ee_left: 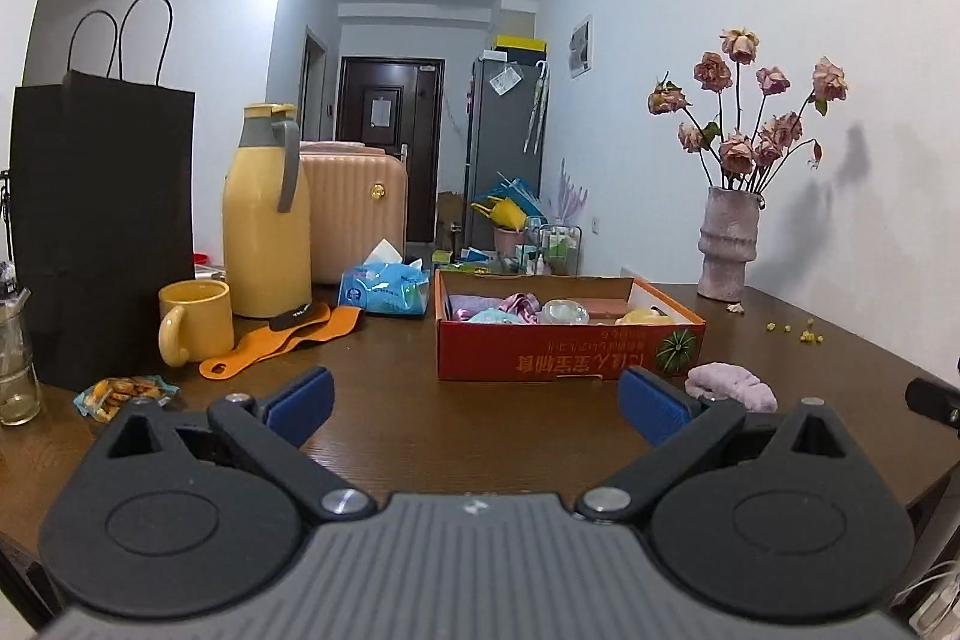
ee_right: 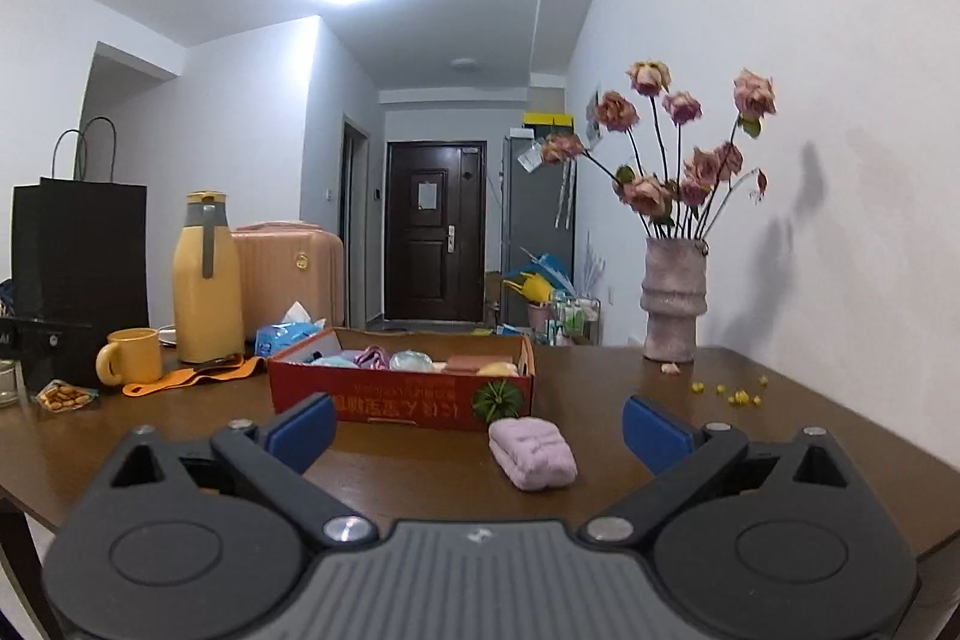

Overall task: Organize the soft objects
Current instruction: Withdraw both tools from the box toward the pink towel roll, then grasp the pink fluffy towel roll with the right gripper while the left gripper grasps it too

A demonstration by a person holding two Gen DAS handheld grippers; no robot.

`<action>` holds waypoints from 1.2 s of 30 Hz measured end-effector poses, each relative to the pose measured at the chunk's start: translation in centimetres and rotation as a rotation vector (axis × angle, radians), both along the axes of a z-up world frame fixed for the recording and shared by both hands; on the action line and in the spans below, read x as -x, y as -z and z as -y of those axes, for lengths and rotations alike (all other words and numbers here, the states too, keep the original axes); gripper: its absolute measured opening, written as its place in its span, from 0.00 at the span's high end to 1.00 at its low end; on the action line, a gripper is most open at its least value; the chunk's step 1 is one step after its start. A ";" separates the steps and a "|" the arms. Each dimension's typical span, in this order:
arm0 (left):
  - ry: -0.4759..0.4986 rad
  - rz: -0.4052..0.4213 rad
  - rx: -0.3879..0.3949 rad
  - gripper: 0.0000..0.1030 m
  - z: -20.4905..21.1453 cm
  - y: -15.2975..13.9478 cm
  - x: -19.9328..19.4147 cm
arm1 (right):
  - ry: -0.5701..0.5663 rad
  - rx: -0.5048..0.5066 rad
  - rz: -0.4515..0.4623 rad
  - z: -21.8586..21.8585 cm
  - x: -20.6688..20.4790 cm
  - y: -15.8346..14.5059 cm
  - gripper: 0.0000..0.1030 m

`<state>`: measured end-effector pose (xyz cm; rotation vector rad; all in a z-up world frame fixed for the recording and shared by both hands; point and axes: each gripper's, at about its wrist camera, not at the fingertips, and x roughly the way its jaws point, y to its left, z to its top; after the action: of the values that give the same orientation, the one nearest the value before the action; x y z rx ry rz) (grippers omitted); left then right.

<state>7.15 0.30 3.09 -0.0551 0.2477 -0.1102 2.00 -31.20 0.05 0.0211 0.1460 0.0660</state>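
Observation:
A folded lilac cloth [ee_right: 533, 453] lies on the brown table [ee_right: 420, 460], just in front of the red cardboard box's [ee_right: 402, 400] right corner. The box holds several soft items, pink and pale blue among them. My right gripper [ee_right: 477, 430] is open above the near table edge, with the cloth ahead between its blue pads and touching neither. In the left wrist view my left gripper [ee_left: 477, 403] is open and holds nothing, facing the box [ee_left: 564, 355]. The cloth [ee_left: 732, 385] lies beyond its right finger.
A pink vase of dried roses [ee_right: 672, 304] stands at the back right, with yellow crumbs [ee_right: 738, 394] near it. On the left are a yellow mug [ee_left: 195, 319], a yellow flask [ee_left: 264, 214], a black paper bag [ee_left: 102, 232], a tissue pack [ee_left: 384, 289], an orange strap [ee_left: 282, 340], a snack packet [ee_left: 123, 394] and a glass jar [ee_left: 15, 370].

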 end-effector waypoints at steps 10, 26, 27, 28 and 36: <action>-0.001 -0.132 -0.019 0.00 1.3 3.1 -4.3 | 0.097 0.036 -0.164 0.7 -7.1 3.7 0.07; 0.064 -0.289 -0.059 0.00 6.8 5.8 -15.5 | 0.057 -0.035 -0.427 3.1 -25.3 7.3 0.49; 0.064 -0.294 -0.058 0.00 6.9 5.9 -15.8 | 0.022 -0.049 -0.449 3.0 -25.8 7.4 0.60; 0.062 -0.298 -0.059 0.00 7.0 6.1 -16.0 | -0.008 -0.063 -0.451 2.9 -25.8 7.5 0.63; 0.140 -0.352 -0.006 0.00 8.5 6.5 -17.7 | -0.481 0.122 -0.417 -1.8 -20.6 6.8 0.54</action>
<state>24.80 -8.16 -3.42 -0.0505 0.6039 -0.2395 22.59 -29.38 -6.79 -0.1238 0.5702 0.5341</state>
